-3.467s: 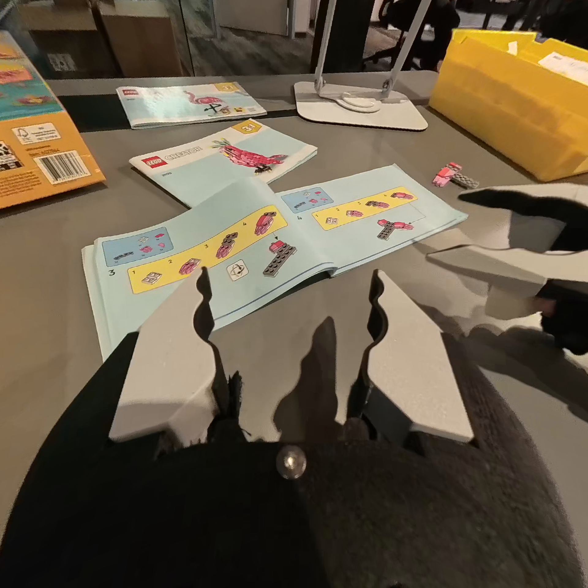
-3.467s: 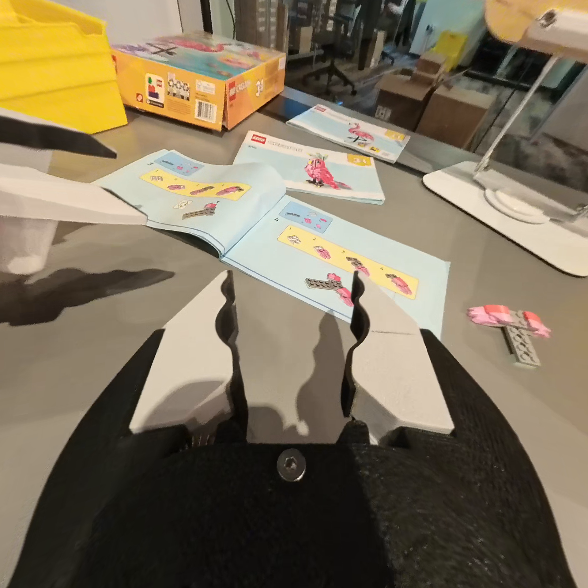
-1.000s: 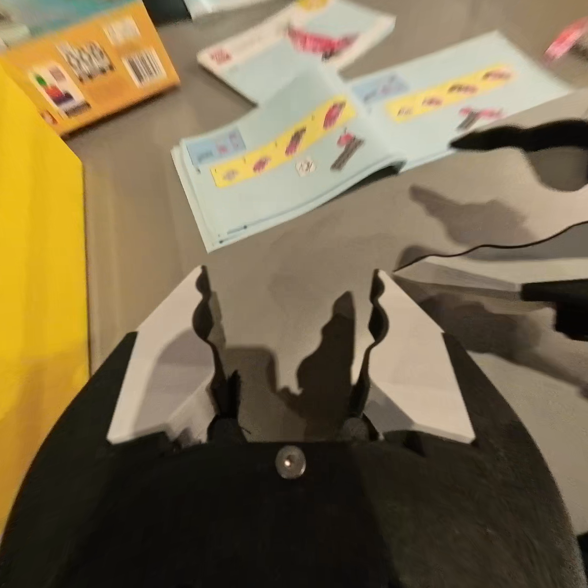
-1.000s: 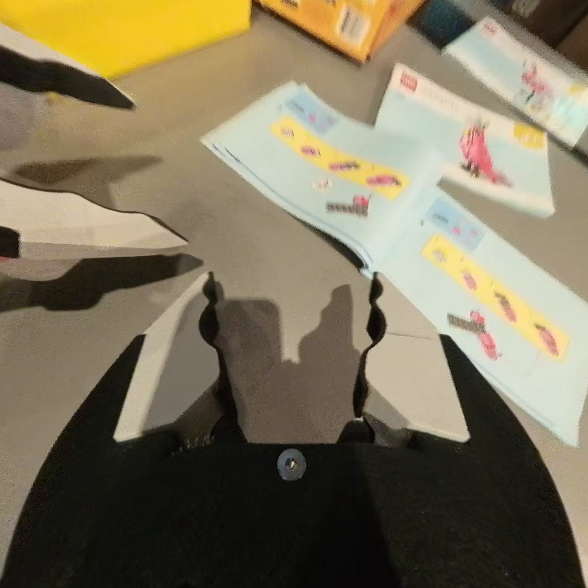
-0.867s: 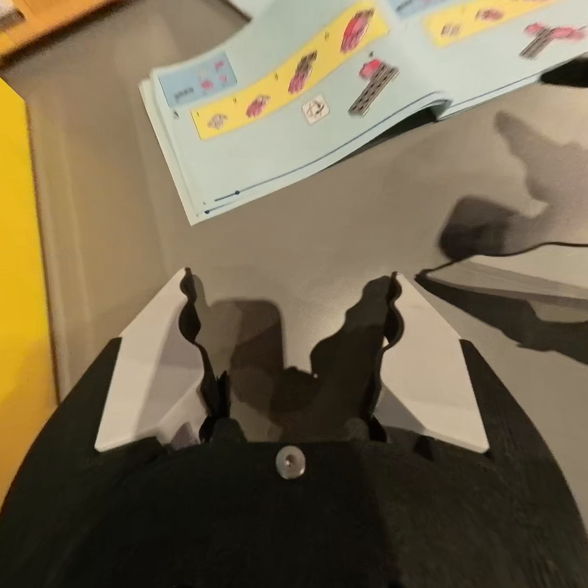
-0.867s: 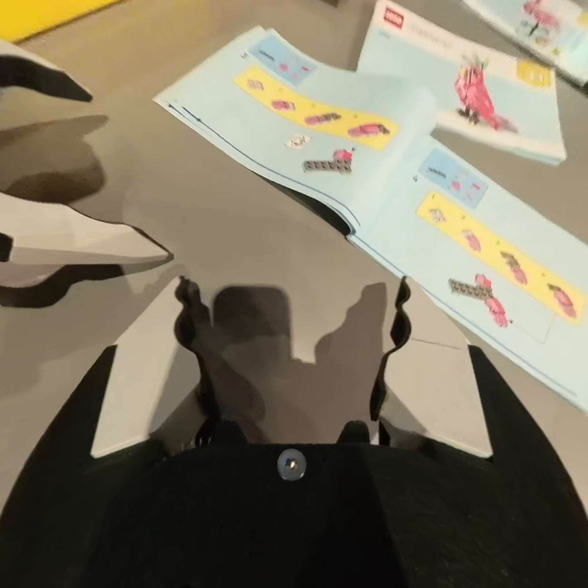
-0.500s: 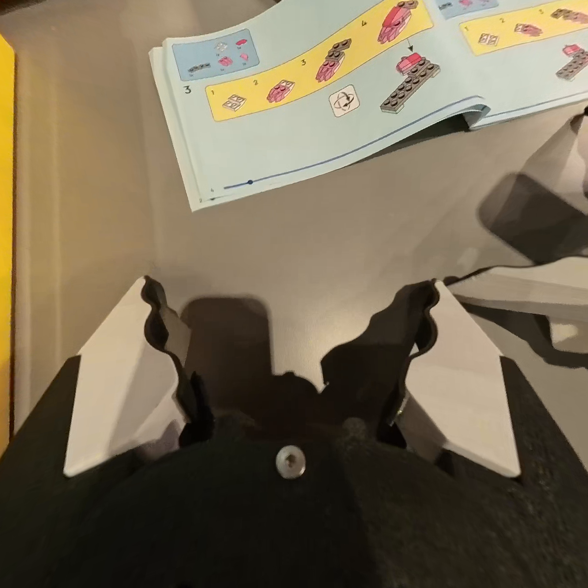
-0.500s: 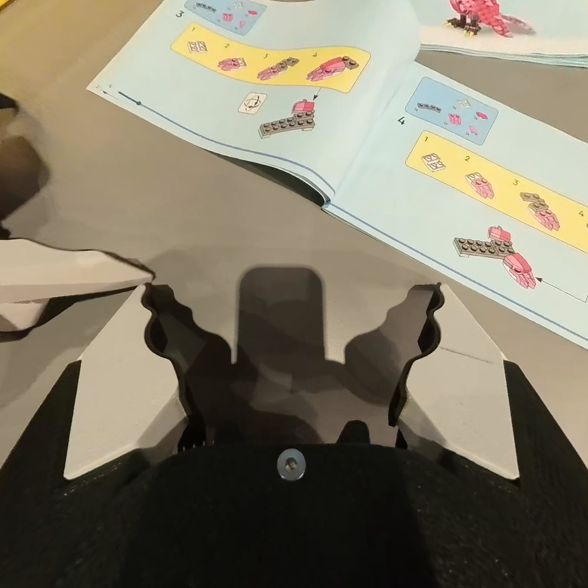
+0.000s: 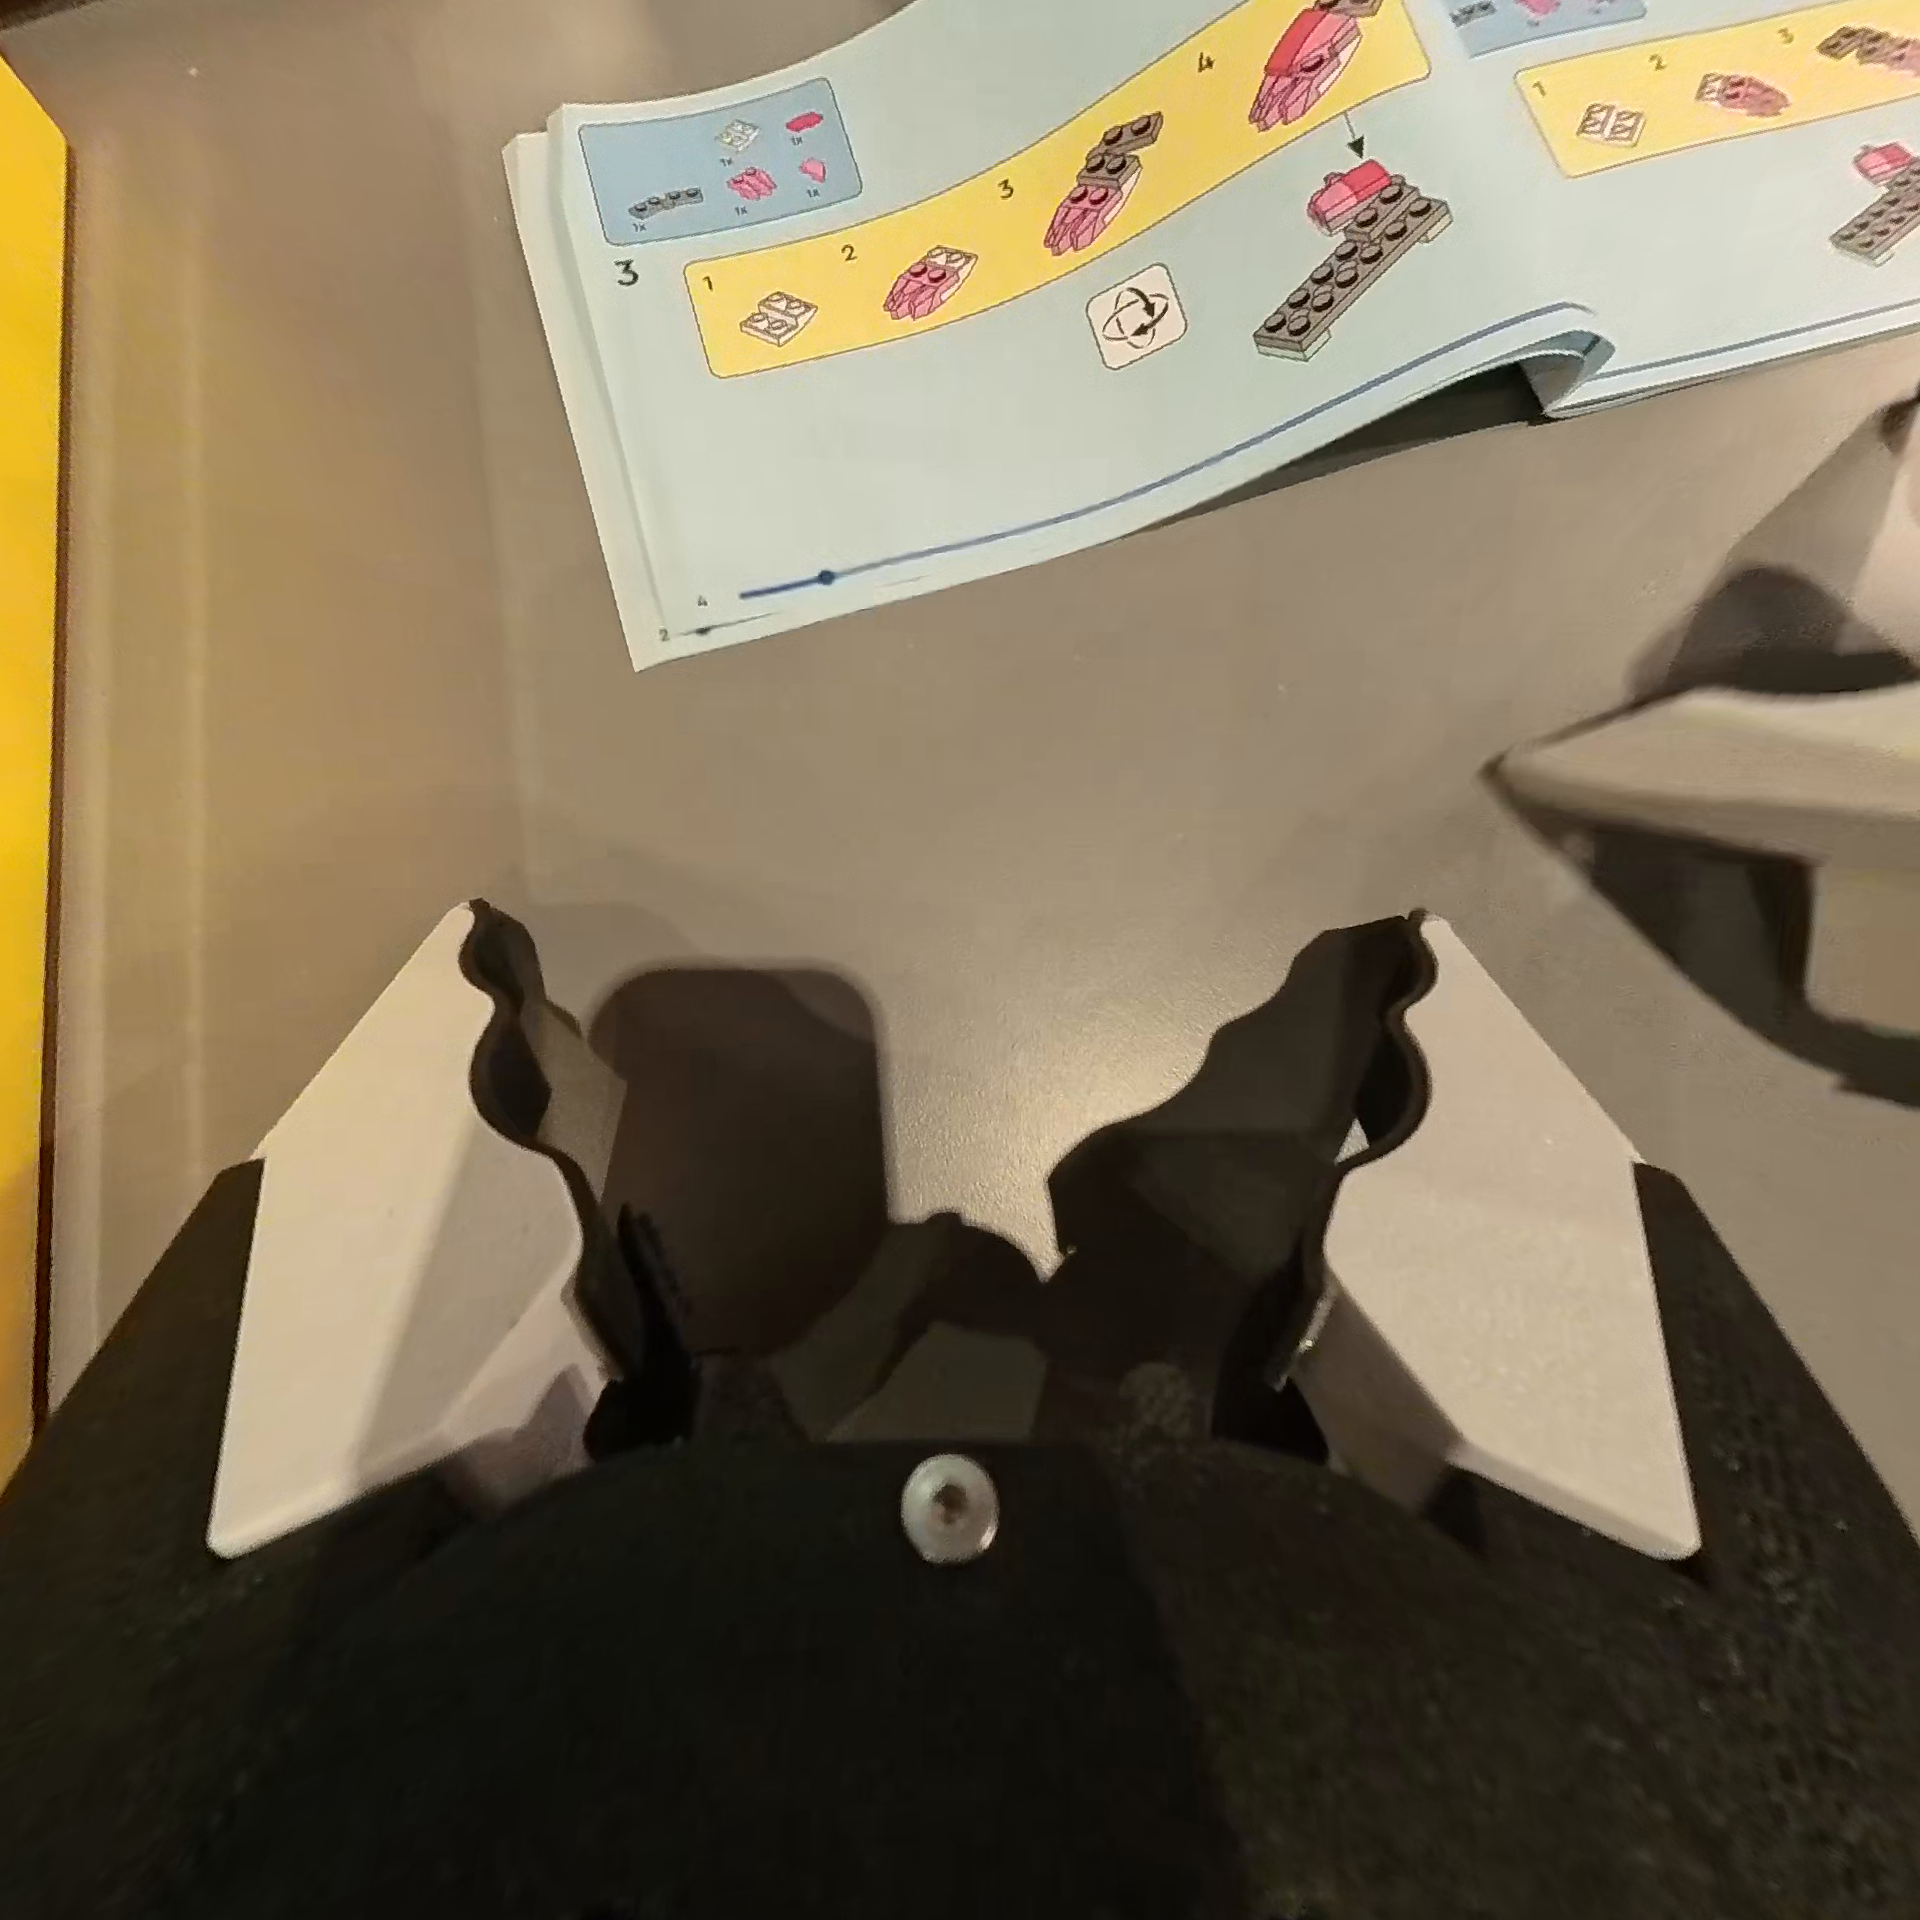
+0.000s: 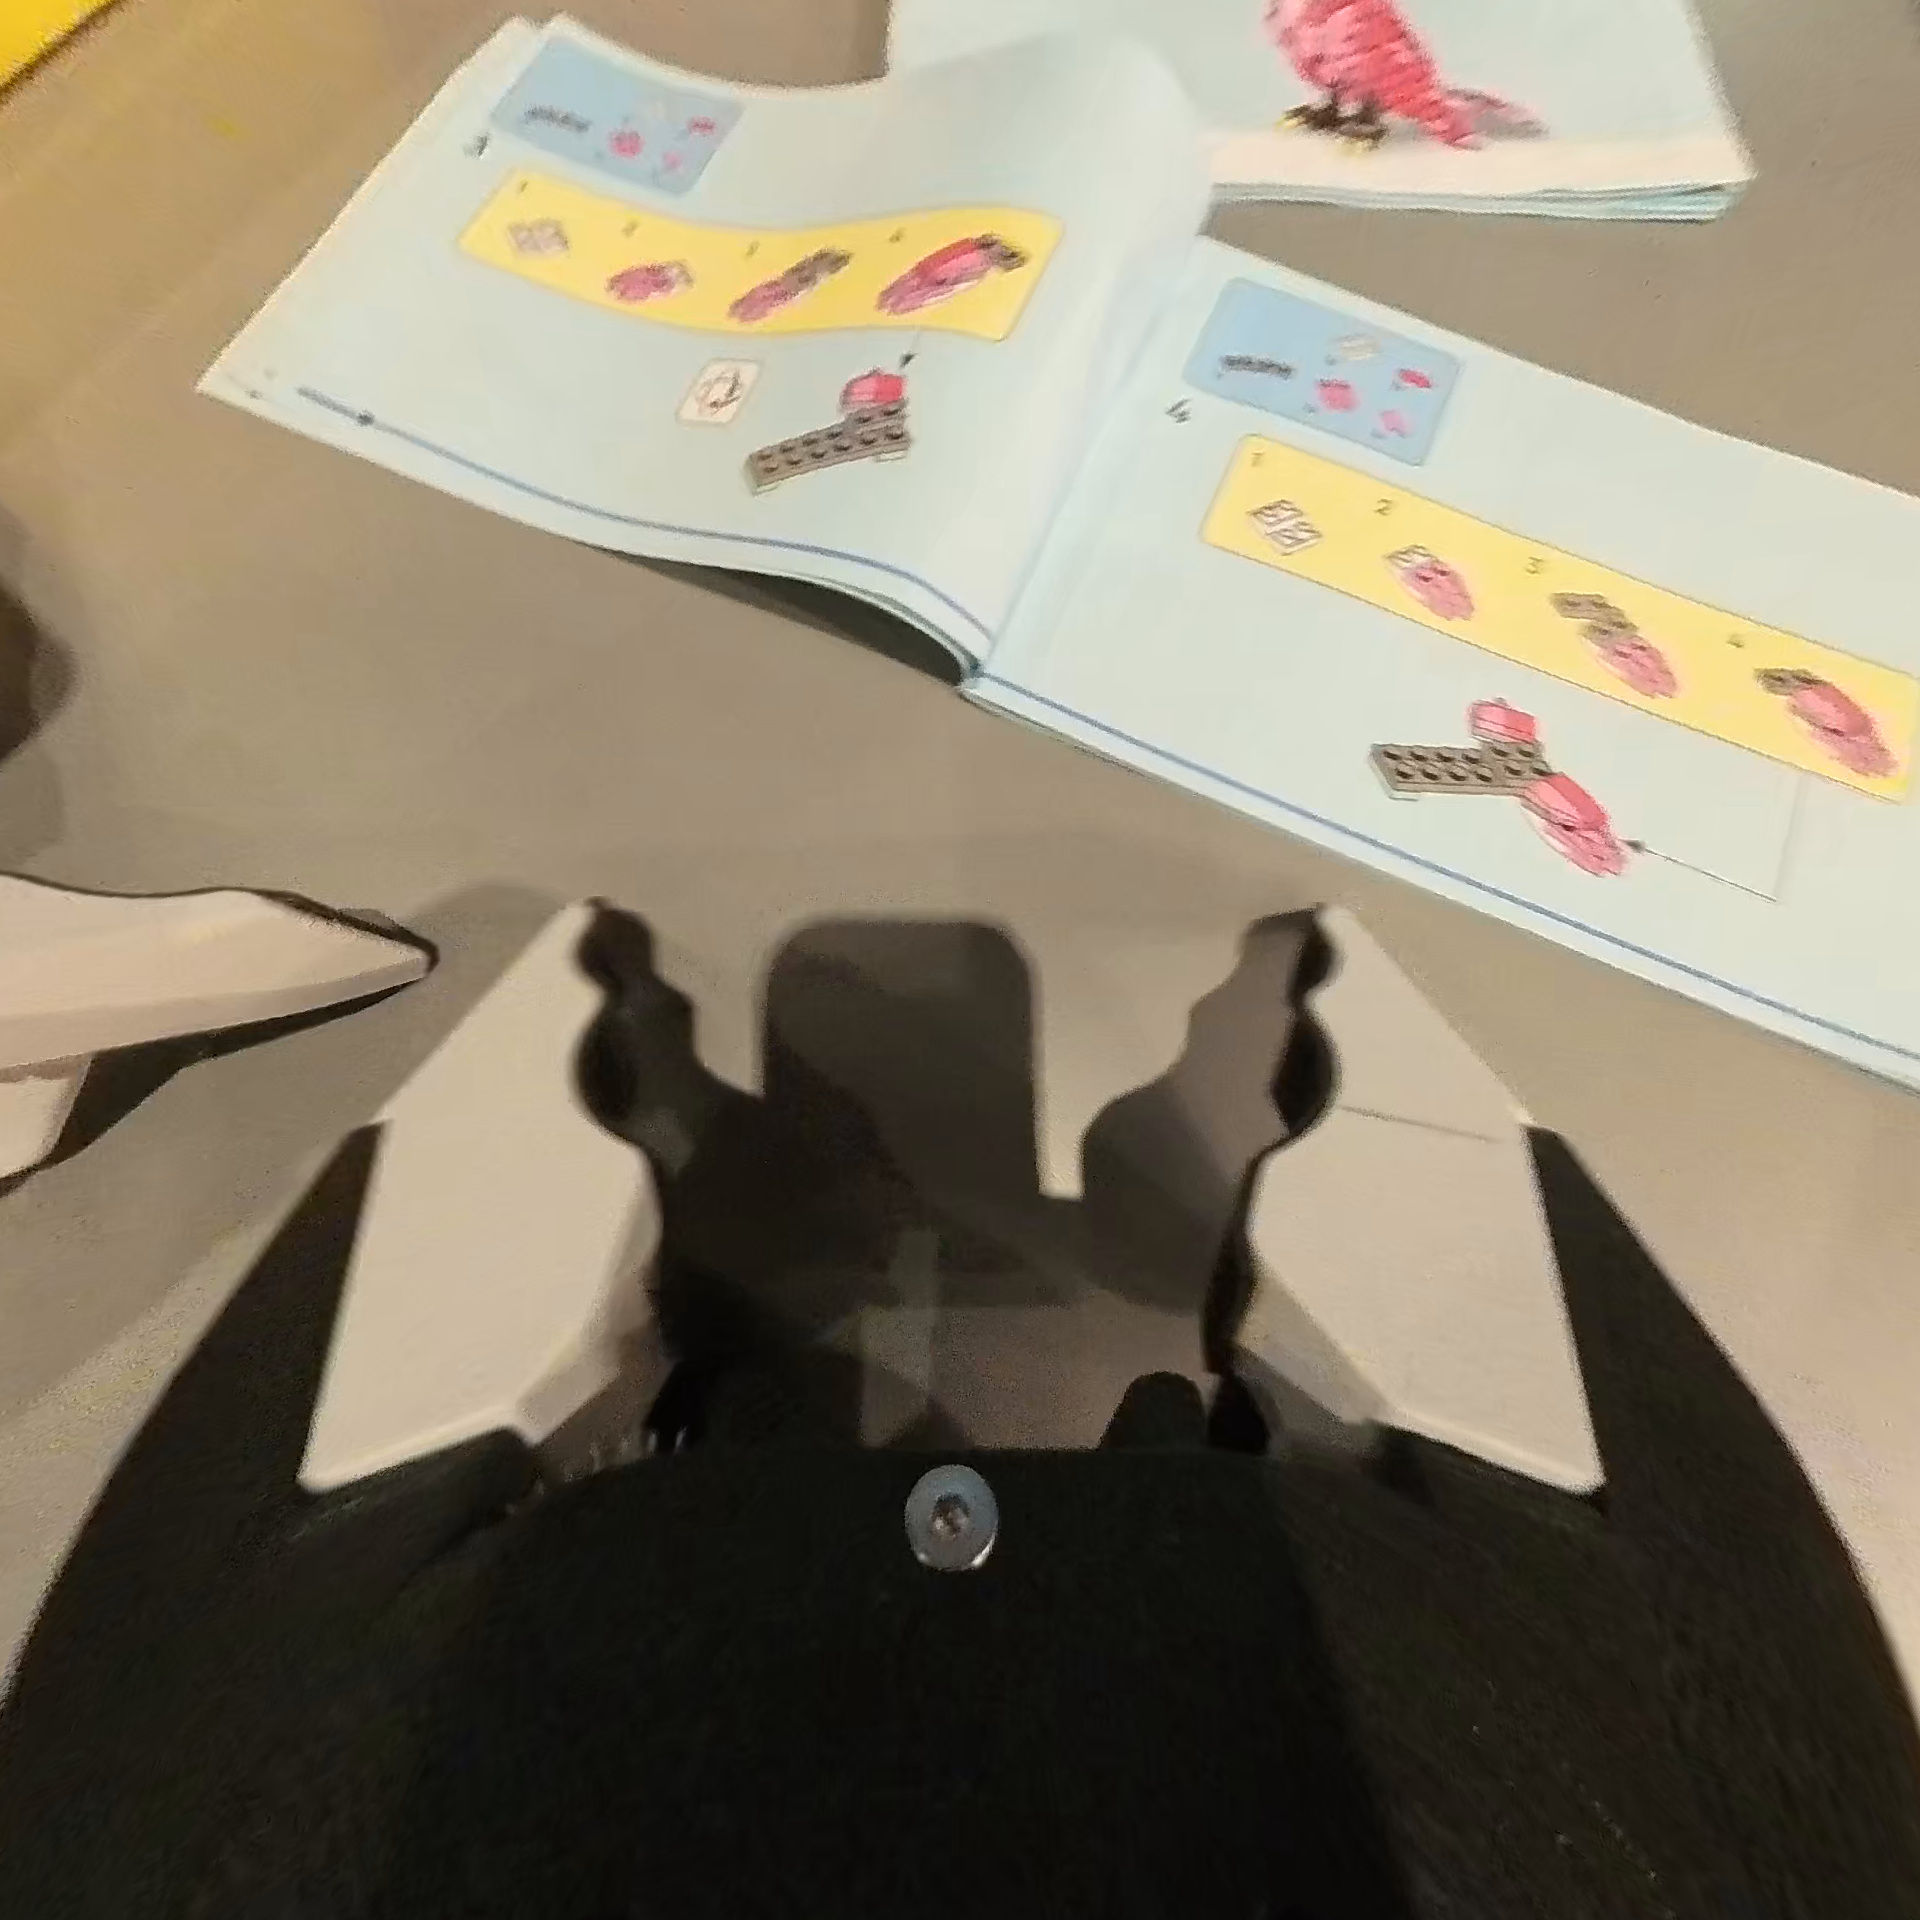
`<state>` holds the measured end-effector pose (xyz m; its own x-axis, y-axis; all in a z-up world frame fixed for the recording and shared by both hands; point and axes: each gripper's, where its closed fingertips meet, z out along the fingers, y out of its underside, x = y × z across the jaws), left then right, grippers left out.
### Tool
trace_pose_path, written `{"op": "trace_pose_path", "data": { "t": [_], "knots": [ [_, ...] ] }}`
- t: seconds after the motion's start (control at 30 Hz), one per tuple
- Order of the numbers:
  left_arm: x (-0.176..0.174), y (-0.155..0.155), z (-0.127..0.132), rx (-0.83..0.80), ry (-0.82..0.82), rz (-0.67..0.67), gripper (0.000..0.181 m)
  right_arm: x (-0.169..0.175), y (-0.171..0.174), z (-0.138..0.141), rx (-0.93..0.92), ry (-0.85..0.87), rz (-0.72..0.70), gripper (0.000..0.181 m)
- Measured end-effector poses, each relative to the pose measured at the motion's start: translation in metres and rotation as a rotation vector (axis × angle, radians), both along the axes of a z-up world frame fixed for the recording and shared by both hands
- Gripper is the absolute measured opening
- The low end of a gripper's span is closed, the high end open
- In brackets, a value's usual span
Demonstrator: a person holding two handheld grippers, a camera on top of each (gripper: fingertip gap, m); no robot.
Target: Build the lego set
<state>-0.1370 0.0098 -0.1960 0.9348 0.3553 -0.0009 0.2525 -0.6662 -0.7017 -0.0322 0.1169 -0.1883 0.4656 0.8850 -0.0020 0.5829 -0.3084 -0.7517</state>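
My left tool point(image 9: 948, 914): spread wide, nothing between its fingers, pointing down at bare bench.
My right tool point(image 10: 958, 914): also spread wide and empty, over bare bench; this view is blurred.
Left tool's fingers point(image 9: 416, 1195): pale grey with wavy black inner edges, each casting a dark shadow on the bench between them.
Other tool seen from the left view: my right tool shows as a grey finger at 3 o'clock, tip toward the middle, blurred.
Other tool seen from the right view: my left tool's grey fingertip point(image 10: 208, 971) comes in at 9 o'clock, just beside my right tool's left finger; I cannot tell whether they touch.
Bench point(image 9: 935, 748): grey-brown, matte.
Open instruction booklet point(image 9: 935, 343): lies flat at 12 o'clock in the left view, from 12 to 2 o'clock in the right view; light blue pages with yellow bands of pink and grey brick drawings.
Second booklet point(image 10: 1455, 114): closed, at 1 o'clock in the right view beyond the open one, pink bird on its cover.
Yellow bin point(image 9: 26, 623): along the 9 o'clock edge of the left view.
Lego pieces: none in either view.
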Motion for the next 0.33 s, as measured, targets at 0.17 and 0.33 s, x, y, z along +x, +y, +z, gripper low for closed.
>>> {"op": "trace_pose_path", "data": {
  "t": [0.17, 0.33],
  "knots": [
    [-0.0006, 0.0010, 0.0001, 0.002, 0.001, -0.007, 0.157, 0.0047, 0.0017, 0.0037, 0.008, 0.025, 0.036, 0.080],
    [-0.0006, 0.0013, 0.0001, 0.002, 0.001, -0.007, 0.157, 0.0088, 0.0074, -0.0056, -0.021, -0.031, 0.025, 0.145]
  ]
}}
